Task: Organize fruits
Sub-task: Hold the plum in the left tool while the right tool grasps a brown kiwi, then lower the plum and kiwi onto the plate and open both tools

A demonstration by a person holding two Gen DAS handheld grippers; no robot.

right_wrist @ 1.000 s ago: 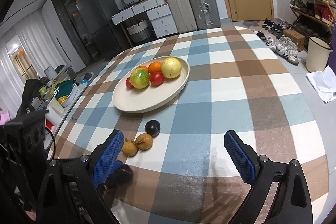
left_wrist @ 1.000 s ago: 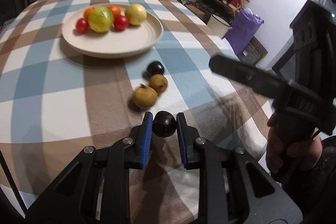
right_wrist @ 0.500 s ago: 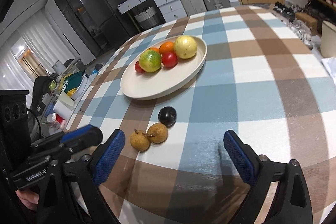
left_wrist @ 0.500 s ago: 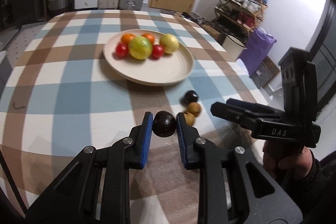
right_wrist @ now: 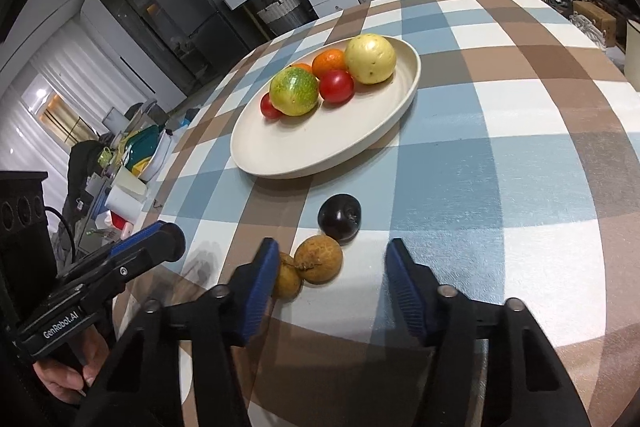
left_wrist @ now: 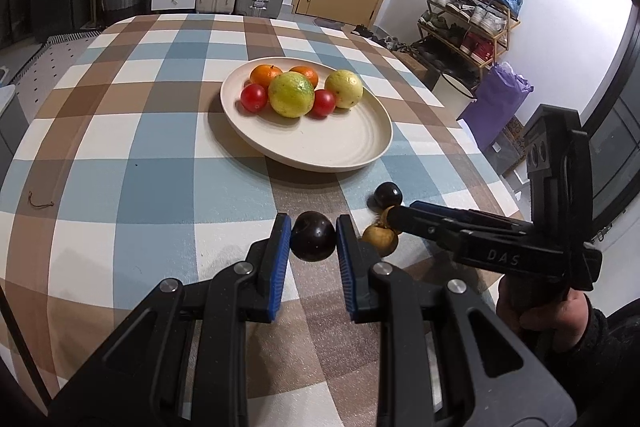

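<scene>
The left tongs are clamped on a small, dark purple round fruit, carried clear of the bench with its blue, brown and white checked cloth. A second ago that fruit hung low over the near edge beside the loose ones; now it has come up and toward the wide cream ceramic plate, which sits squarely ahead in the left view. So the carry to the plate looks well under way.

The bigger change is on the right. The right tongs stood wide a second ago and are now closing, lowered over the pair of tan, rough-skinned round fruits lying just near of the second dark purple fruit. One tan fruit sits between the blue pads, nearer the left one; the other is half hidden behind that left pad. The pads do not yet look to be pressing on it, so I would not call it held.

On the far half of the plate five or six fruits are already gathered: a green-yellow one, a pale yellow one, red ones and oranges. Three still lie on the cloth, near of the plate
</scene>
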